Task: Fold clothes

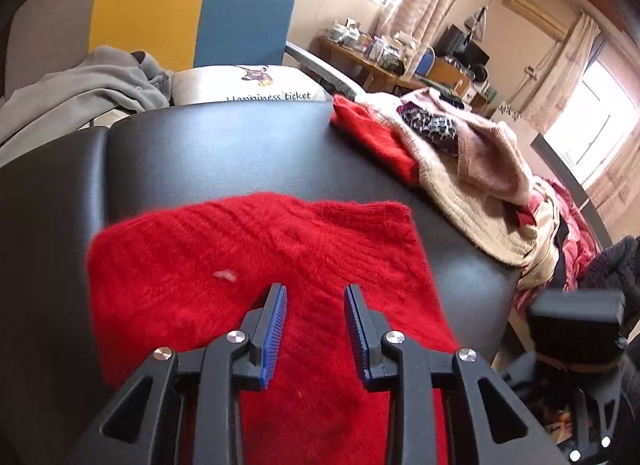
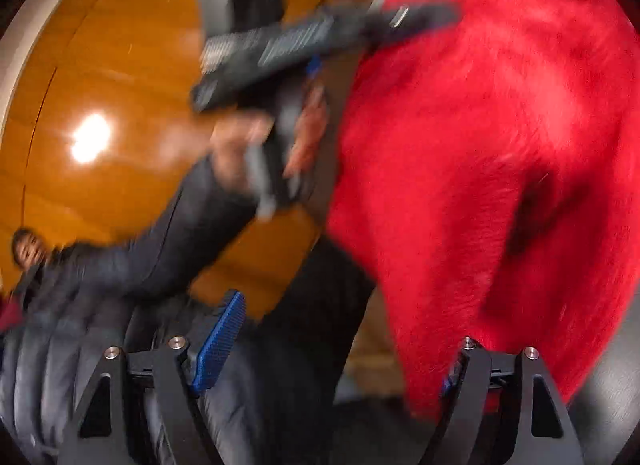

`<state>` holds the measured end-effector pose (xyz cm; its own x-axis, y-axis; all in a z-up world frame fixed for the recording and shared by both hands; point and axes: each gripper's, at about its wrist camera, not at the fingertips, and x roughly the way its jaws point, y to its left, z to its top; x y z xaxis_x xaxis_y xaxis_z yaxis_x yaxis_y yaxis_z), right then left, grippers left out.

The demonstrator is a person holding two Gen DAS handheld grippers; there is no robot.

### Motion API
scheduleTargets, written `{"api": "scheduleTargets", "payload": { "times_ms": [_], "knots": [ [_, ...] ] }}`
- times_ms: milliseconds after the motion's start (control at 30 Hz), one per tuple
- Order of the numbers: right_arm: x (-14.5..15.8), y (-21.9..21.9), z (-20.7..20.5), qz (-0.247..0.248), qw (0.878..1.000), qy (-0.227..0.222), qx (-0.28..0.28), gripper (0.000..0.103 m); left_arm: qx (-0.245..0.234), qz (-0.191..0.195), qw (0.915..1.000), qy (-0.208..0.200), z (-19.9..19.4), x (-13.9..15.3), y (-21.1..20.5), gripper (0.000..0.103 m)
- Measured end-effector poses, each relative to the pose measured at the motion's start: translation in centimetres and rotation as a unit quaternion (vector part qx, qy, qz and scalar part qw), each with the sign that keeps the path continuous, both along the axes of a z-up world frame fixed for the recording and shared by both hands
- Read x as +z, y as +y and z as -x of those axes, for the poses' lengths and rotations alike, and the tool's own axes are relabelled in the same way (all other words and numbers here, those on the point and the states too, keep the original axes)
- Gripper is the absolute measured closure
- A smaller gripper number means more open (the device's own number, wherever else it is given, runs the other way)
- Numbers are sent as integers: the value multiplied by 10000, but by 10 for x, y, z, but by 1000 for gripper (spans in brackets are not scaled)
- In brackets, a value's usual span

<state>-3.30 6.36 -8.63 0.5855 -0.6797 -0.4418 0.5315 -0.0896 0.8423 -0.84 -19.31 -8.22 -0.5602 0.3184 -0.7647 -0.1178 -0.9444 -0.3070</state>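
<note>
The left gripper (image 1: 316,307), black with blue ribbed pads, hangs over the fluffy red knitted sweater (image 1: 248,265) with its jaws a little apart and nothing pinched. The sweater lies flat on the shiny black padded table (image 1: 224,153), one bit of white fluff on it. The right gripper (image 2: 332,349) is spread wide and holds nothing; the sweater's edge drapes past its right finger.

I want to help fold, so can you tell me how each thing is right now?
red sweater: lying on the black table, partly folded, one part hanging off the edge.
black table: bare in the middle.
pile of clothes: heaped, unfolded.
left gripper: open over the sweater, not gripping.
right gripper: open wide, holding nothing.
</note>
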Motion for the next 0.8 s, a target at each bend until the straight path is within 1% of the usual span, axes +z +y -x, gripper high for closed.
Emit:
{"api": "scheduleTargets", "payload": {
  "times_ms": [33, 67, 100, 133, 167, 233, 300, 367, 400, 467, 567, 600, 700, 767, 800],
  "knots": [
    [-4, 5, -6, -114, 9998, -18, 169, 23, -112, 152, 9998, -73, 6, -7, 9, 77],
    [-12, 12, -11, -346, 9992, 65, 184, 23, -233, 319, 9992, -47, 8, -12, 19, 78],
    [-21, 21, -13, -564, 9983, 153, 83, 28, -353, 485, 9982, 4, 10, -15, 29, 78],
    [-24, 28, -14, -561, 9983, 137, -90, 31, -419, 720, 9964, 122, 10, -17, 41, 78],
    [-27, 35, -14, -538, 9981, 113, -270, 32, -425, 806, 9957, 179, 10, -17, 48, 78],
    [-30, 48, -17, -481, 9968, 122, -632, 32, -416, 897, 9948, 256, 9, -17, 59, 78],
    [-24, 59, -22, -436, 9944, 257, -930, 32, -424, 875, 9948, 292, 8, -17, 62, 78],
    [-12, 71, -23, -390, 9896, 459, -1303, 32, -376, 831, 9953, 332, 7, -15, 61, 79],
    [-3, 78, -20, -369, 9853, 616, -1552, 31, -348, 795, 9956, 348, 6, -13, 60, 79],
    [15, 91, -13, -325, 9738, 948, -2043, 27, -297, 698, 9964, 380, 4, -10, 57, 78],
    [39, 103, 3, -261, 9455, 1562, -2844, 21, -201, 536, 9974, 447, -1, -1, 53, 78],
    [43, 103, 11, -315, 9329, 1848, -3076, 19, -179, 494, 9975, 477, -5, 2, 51, 78],
    [48, 87, 26, -534, 9008, 2508, -3504, 19, -111, 480, 9970, 590, -18, 10, 49, 78],
    [49, 75, 37, -750, 8817, 2932, -3619, 19, 3, 418, 9969, 665, -32, 13, 44, 78],
    [47, 68, 43, -864, 8755, 3040, -3655, 21, 65, 380, 9968, 704, -40, 14, 41, 78]
  ]
}}
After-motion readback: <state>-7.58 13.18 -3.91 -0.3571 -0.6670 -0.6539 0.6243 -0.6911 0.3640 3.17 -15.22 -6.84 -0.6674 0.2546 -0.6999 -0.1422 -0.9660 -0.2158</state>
